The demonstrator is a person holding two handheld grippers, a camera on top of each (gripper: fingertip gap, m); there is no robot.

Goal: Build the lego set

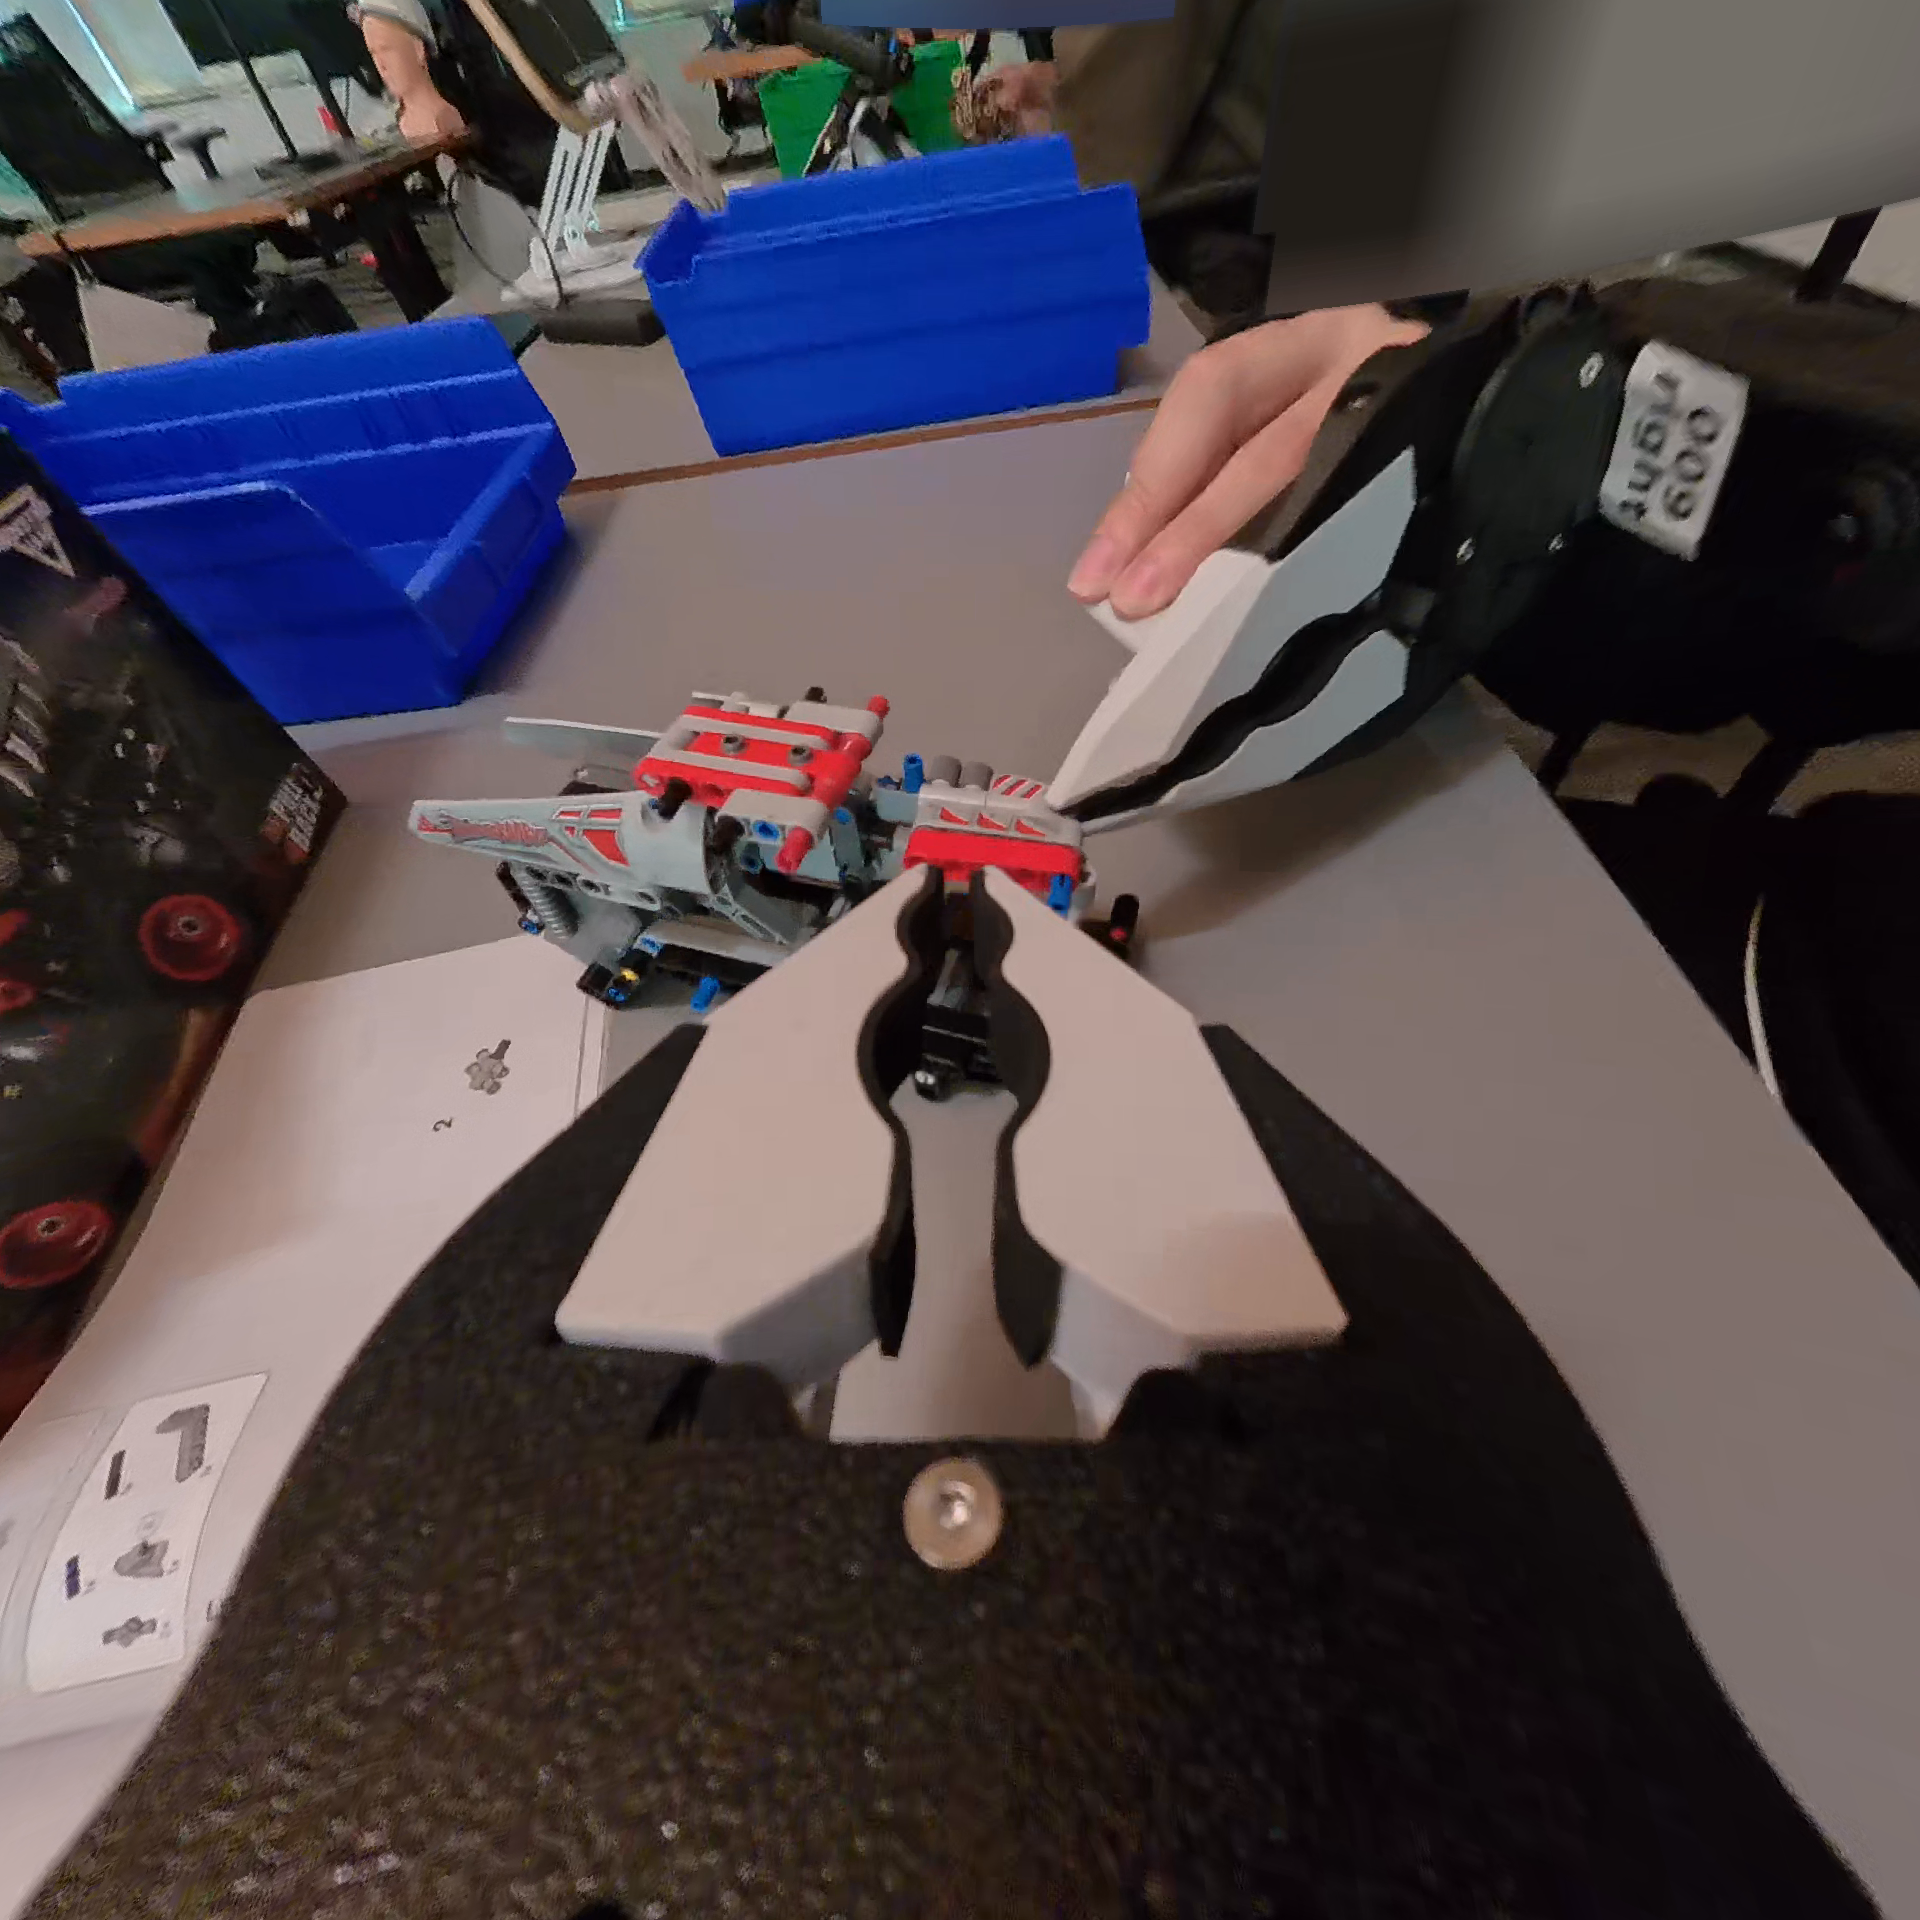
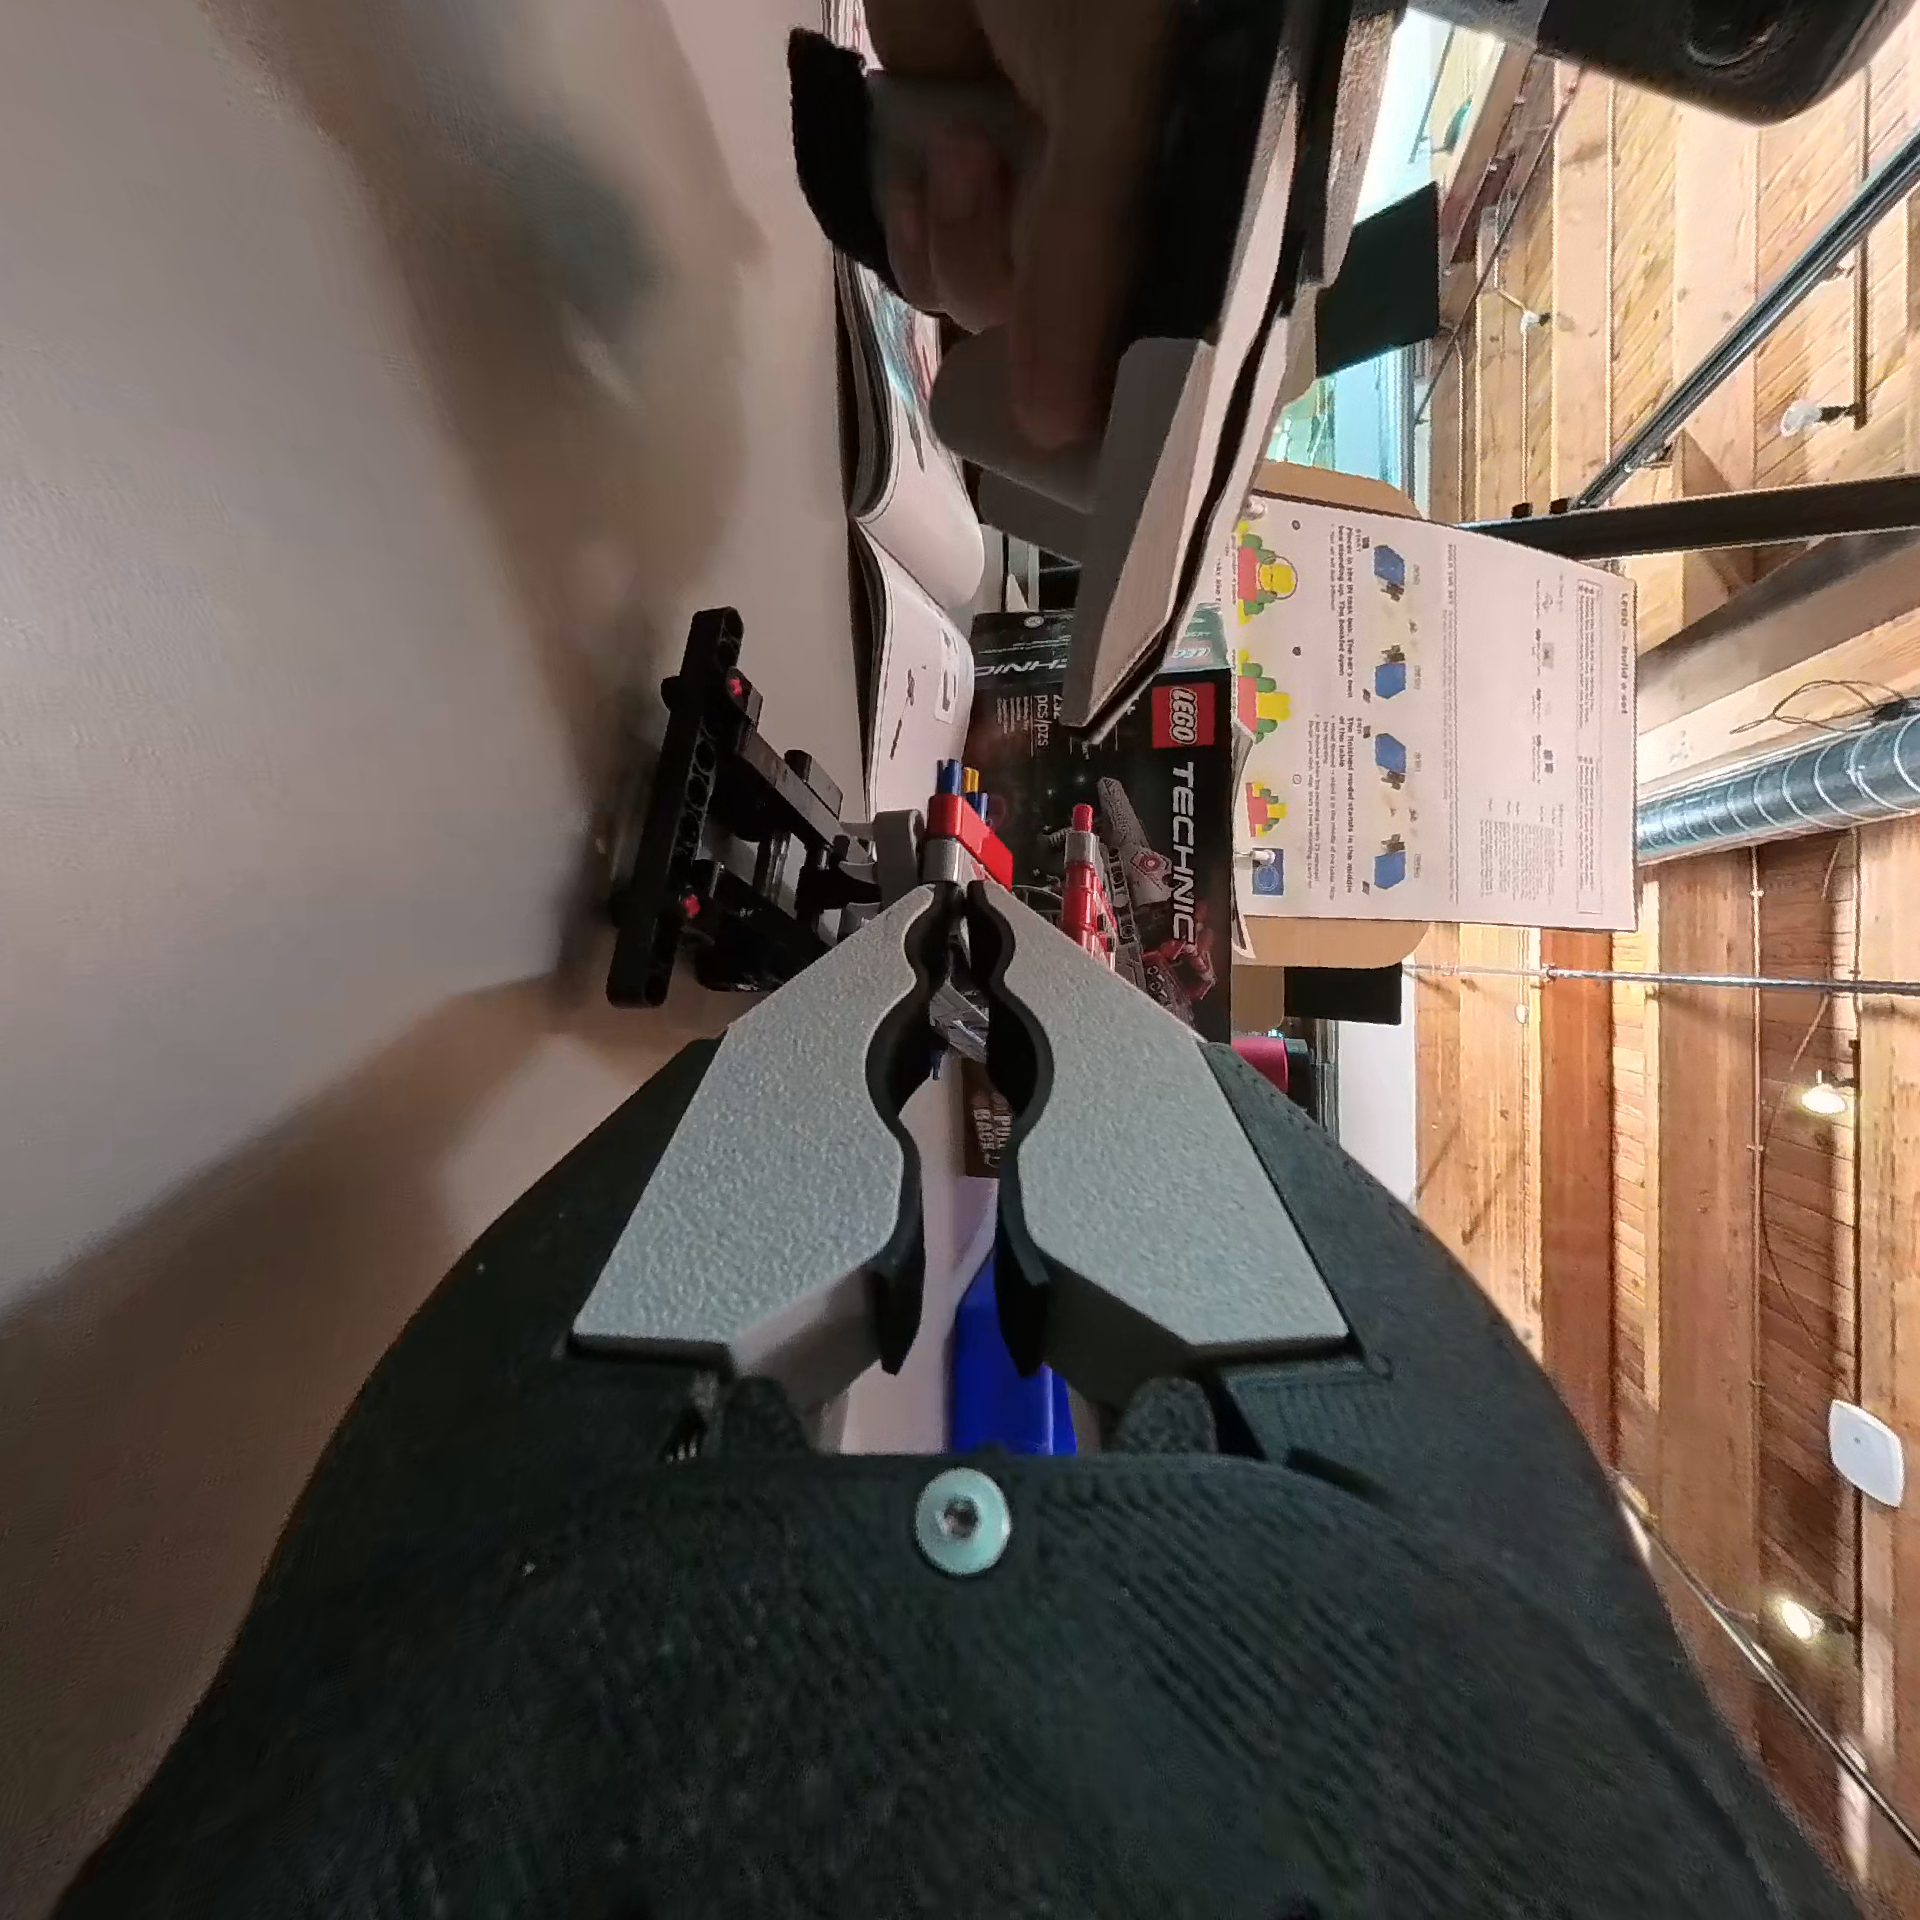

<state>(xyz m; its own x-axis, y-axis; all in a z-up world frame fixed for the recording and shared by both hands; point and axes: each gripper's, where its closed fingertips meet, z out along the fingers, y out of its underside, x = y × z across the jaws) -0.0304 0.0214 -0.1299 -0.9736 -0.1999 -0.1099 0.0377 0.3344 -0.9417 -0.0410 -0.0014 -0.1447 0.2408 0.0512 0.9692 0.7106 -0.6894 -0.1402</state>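
We look along the left claw (image 1: 951, 883) from just above the bench (image 1: 1351, 987), close to the lego model (image 1: 748, 831), facing the bench's far edge and the blue bins (image 1: 894, 301). Along the right claw (image 2: 956, 899) our view is rolled onto its side, so the bench (image 2: 260, 623) stands like a wall at its left, with the model (image 2: 727, 852) very near. We see the model, the set's box (image 2: 1143, 831) and the booklet (image 1: 364, 1143) in both views, and each view catches the other claw.

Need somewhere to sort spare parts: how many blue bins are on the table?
2. One blue bin sits at the far left beside the set's box; the other blue bin sits farther back, centre. More may lie out of view.
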